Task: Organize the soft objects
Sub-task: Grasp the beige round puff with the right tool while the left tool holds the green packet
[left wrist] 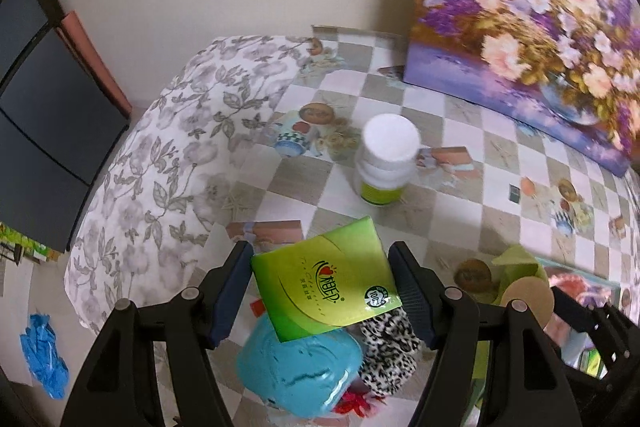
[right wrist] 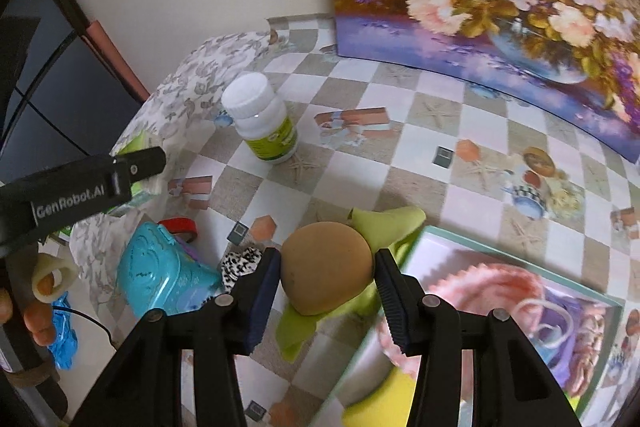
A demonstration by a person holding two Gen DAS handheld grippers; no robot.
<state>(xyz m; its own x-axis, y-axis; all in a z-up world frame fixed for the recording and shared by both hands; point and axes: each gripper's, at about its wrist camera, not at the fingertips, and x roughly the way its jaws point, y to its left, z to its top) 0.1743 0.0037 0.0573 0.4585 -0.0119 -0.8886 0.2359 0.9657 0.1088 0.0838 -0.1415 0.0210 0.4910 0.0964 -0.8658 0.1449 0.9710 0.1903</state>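
Observation:
My left gripper [left wrist: 322,291] is shut on a green tissue pack [left wrist: 328,275], its pads pressing both sides, and holds it above the table. Under the pack lie a teal plastic case [left wrist: 296,367] and a leopard-print cloth [left wrist: 386,351]. My right gripper [right wrist: 326,287] is shut on a round tan sponge [right wrist: 326,263], which hangs over a crumpled green cloth [right wrist: 384,223]. Just right of it stands a teal-rimmed box [right wrist: 520,259] holding pink and purple soft things. The teal case [right wrist: 154,267] and the leopard cloth [right wrist: 238,265] also show at the left of the right wrist view.
A white bottle with a green label [left wrist: 386,159] stands mid-table on the checked tablecloth. A flower painting [left wrist: 528,27] leans against the back wall. A floral cloth [left wrist: 180,147] covers the table's left corner. A red tape roll [right wrist: 180,225] lies by the teal case, and a blue glove [left wrist: 42,351] on the floor.

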